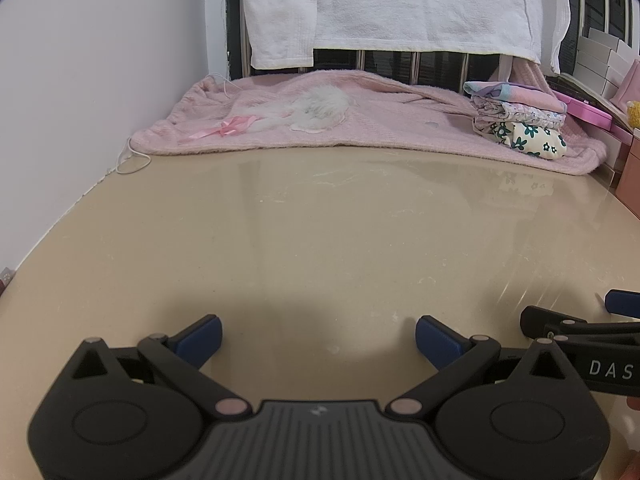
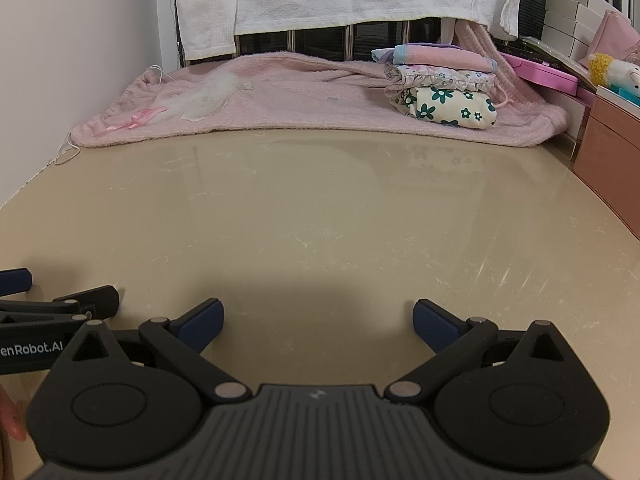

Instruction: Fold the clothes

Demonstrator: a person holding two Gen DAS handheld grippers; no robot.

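Observation:
A pink knitted garment (image 1: 360, 128) with a white fur patch and a pink bow lies spread flat at the far side of the beige table (image 1: 320, 232); it also shows in the right wrist view (image 2: 300, 108). A stack of folded clothes (image 1: 520, 120), a floral piece at the bottom, sits on its right part and shows in the right wrist view (image 2: 440, 88). My left gripper (image 1: 319, 336) is open and empty above the near table. My right gripper (image 2: 316, 320) is open and empty beside it, to its right.
A white towel (image 1: 400, 4) hangs on the rail behind the table. A white wall (image 1: 100, 100) borders the left. Pink and white boxes (image 2: 600, 148) and a plush toy (image 2: 612, 70) stand at the right edge. A thin white cord (image 1: 132, 160) lies at the garment's left corner.

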